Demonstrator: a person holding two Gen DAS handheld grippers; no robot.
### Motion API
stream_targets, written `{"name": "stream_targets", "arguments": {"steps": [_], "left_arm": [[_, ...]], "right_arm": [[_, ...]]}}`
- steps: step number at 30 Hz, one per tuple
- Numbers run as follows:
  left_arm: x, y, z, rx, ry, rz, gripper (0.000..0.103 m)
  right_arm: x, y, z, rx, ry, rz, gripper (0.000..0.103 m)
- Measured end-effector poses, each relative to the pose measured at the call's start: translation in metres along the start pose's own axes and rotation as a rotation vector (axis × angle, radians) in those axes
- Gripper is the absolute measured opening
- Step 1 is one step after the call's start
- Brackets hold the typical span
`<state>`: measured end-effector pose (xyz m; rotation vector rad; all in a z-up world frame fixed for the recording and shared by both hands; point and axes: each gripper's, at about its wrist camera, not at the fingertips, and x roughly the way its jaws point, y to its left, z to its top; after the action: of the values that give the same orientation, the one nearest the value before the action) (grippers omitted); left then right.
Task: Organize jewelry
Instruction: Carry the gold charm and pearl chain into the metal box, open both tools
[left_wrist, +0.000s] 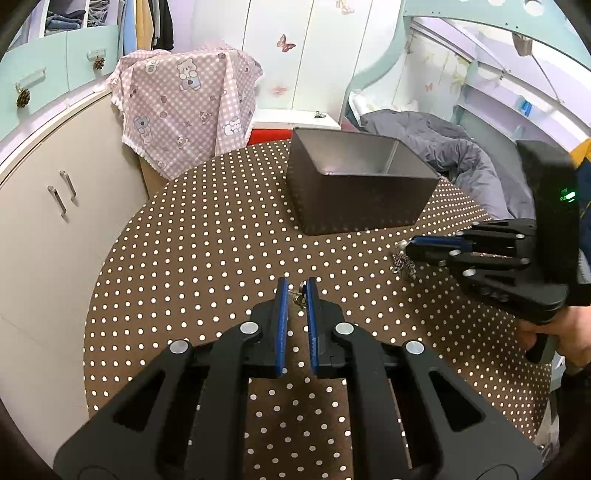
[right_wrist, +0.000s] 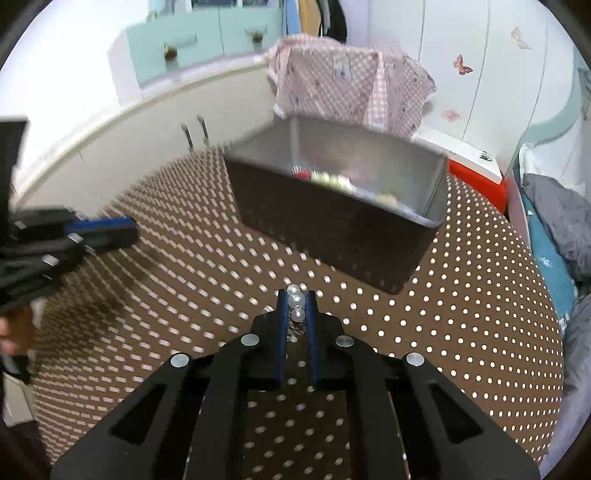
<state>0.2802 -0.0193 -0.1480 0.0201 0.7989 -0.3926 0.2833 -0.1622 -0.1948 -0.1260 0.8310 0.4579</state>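
A dark rectangular box stands on the round polka-dot table. In the right wrist view the box holds several pieces of jewelry. My left gripper is shut on a small earring just above the table. My right gripper is shut on a pearl and chain piece; in the left wrist view that piece dangles from the right gripper to the right of the box. The left gripper shows at the left of the right wrist view.
A pink checked cloth covers something behind the table. Beige cabinets stand to the left. A grey blanket lies on a bed to the right.
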Motion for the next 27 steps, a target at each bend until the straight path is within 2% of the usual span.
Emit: {"name": "stream_targets", "arguments": {"steps": [8,16,21,27], "left_arm": [[-0.026,-0.007,0.026,0.03,-0.074,-0.02,0.01],[-0.049,-0.016,0.073,0.081,-0.161,-0.018,0.01],[-0.054,-0.025,0.111,0.108,-0.199,-0.052,0.01],[-0.027,-0.036,0.146,0.109,-0.167,-0.089,0.01]], "right_arm": [[-0.074,-0.005,0.033,0.003,-0.147,0.076,0.007],[-0.134,-0.006,0.079,-0.043,-0.275,0.061,0.007],[-0.145,-0.02,0.105,-0.038,-0.309,0.04,0.008],[-0.122,-0.043,0.121,0.018,-0.273,0.032,0.008]]}}
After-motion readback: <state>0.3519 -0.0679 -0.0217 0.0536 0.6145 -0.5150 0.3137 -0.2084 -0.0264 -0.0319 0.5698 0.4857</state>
